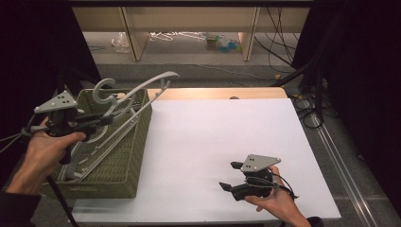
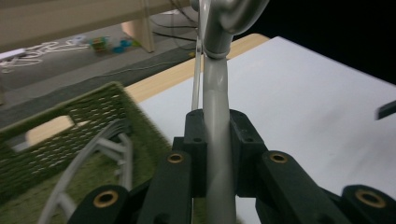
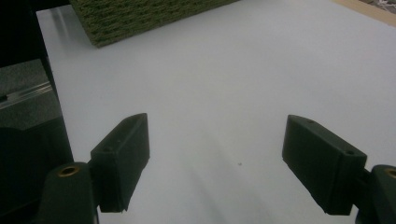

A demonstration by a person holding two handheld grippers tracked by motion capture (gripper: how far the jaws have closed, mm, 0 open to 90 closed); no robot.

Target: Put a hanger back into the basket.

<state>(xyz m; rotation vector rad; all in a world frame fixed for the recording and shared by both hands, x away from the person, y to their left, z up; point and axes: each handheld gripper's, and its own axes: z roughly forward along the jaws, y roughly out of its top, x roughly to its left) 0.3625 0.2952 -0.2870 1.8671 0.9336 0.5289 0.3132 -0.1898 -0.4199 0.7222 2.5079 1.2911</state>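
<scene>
Left gripper view: hanger clamped between left gripper jaws.

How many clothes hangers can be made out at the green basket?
2, perhaps more. One grey hanger is clamped in the left gripper, raised above the green basket. At least one other hanger lies inside the basket; overlapping ones may be hidden there.

surface: white table | on it: green basket at left edge, touching
</scene>
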